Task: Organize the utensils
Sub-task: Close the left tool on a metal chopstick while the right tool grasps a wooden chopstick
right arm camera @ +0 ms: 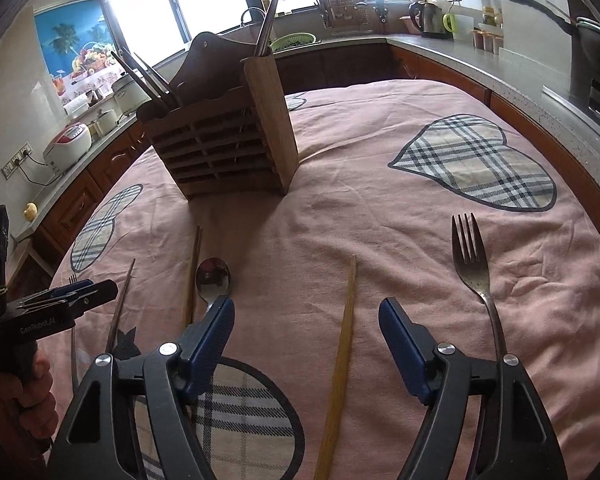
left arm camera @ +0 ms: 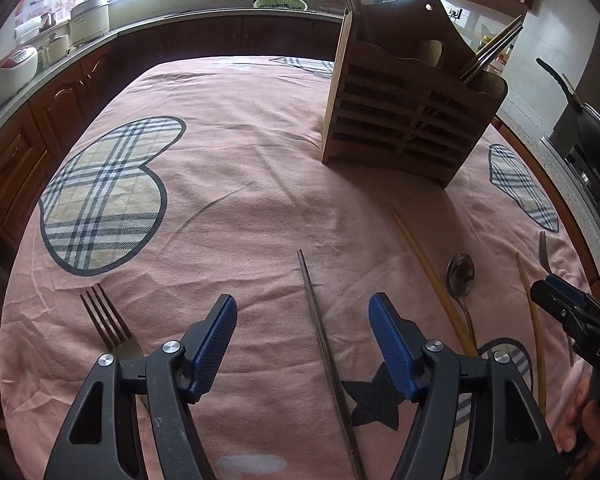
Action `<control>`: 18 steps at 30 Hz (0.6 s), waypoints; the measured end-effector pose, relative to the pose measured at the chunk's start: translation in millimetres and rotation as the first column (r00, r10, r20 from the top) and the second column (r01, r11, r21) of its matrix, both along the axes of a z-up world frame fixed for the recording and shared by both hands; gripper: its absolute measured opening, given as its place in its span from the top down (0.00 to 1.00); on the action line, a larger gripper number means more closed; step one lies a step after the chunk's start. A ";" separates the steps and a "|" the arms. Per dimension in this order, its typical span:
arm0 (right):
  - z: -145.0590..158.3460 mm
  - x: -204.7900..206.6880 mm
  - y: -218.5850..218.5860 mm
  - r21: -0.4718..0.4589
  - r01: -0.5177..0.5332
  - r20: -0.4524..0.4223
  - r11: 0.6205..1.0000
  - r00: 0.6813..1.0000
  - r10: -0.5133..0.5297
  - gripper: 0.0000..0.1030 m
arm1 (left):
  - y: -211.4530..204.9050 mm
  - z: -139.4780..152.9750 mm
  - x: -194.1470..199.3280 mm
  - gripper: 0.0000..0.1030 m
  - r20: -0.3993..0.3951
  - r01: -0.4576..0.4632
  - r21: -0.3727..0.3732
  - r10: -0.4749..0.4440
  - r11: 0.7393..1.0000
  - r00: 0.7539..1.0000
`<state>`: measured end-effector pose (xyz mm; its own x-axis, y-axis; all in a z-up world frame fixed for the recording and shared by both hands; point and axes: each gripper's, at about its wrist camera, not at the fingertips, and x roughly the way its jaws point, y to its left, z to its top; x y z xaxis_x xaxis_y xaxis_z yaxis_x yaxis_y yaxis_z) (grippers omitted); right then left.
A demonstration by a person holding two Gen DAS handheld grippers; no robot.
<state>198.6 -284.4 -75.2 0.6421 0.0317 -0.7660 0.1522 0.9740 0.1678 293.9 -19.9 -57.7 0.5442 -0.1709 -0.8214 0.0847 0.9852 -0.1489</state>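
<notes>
A wooden utensil holder (left arm camera: 404,112) stands on the pink cloth with chopsticks in its slots; it also shows in the right wrist view (right arm camera: 228,136). My left gripper (left arm camera: 303,316) is open above a dark chopstick (left arm camera: 320,340), with a fork (left arm camera: 108,320) to its left. A spoon (left arm camera: 460,276) and a light wooden chopstick (left arm camera: 432,276) lie to its right. My right gripper (right arm camera: 306,320) is open over a light chopstick (right arm camera: 344,344). A fork (right arm camera: 476,272) lies to its right, a spoon (right arm camera: 213,280) to its left.
The pink cloth (left arm camera: 240,184) with plaid hearts covers the table. Kitchen counters with a rice cooker (right arm camera: 68,144), a kettle (right arm camera: 430,18) and a pan (left arm camera: 588,120) ring the table. Another chopstick (right arm camera: 120,308) and a fork (left arm camera: 543,252) lie between the two grippers.
</notes>
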 end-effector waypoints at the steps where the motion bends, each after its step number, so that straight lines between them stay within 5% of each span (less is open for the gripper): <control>1: -1.2 2.8 -0.6 -0.005 0.000 -0.006 1.000 1.000 0.000 0.34 | -1.3 -1.7 3.9 0.40 -0.006 0.005 0.001 -0.005 1.000 1.000; 11: -14.3 28.1 -9.4 -0.033 0.009 -0.078 0.999 0.997 -0.011 0.57 | -9.8 -20.0 33.7 0.57 -0.058 0.029 0.010 -0.028 1.000 0.998; 18: -21.4 39.4 -12.3 -0.055 0.017 -0.096 0.998 0.995 -0.023 0.70 | -16.5 -21.5 39.5 0.81 -0.056 0.049 0.021 -0.048 0.999 0.997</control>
